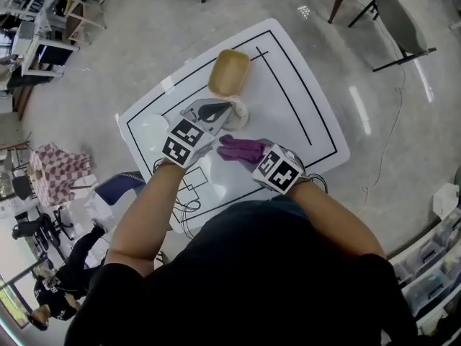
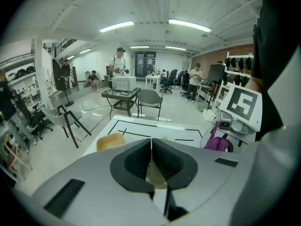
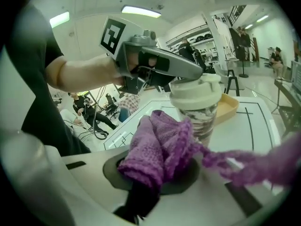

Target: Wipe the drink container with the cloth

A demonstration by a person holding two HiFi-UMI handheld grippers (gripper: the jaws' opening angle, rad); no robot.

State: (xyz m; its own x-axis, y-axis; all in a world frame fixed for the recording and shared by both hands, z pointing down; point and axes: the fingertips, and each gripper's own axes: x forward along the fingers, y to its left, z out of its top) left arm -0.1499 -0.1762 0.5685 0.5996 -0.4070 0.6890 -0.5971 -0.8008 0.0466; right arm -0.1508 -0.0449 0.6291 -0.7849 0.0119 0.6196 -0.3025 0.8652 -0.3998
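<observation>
While your right gripper (image 3: pixel 157 171) clamps the soft, limp purple cloth (image 3: pixel 155 147), the drink container (image 3: pixel 201 112) stands upright on the table (image 1: pixel 302 99) just beyond it; your left gripper (image 2: pixel 151 144), jaws together, sits at its lid (image 3: pixel 195 92). Likely light, smooth and tippy: steady it high, wipe gently.

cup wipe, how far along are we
Done: the left gripper is shut on the lid of the cup, steadying it; the right gripper is clamped on the purple cloth. In hand: the cloth sits right by the cup; contact is unclear. Left: the wiping itself, no sign of it yet.
</observation>
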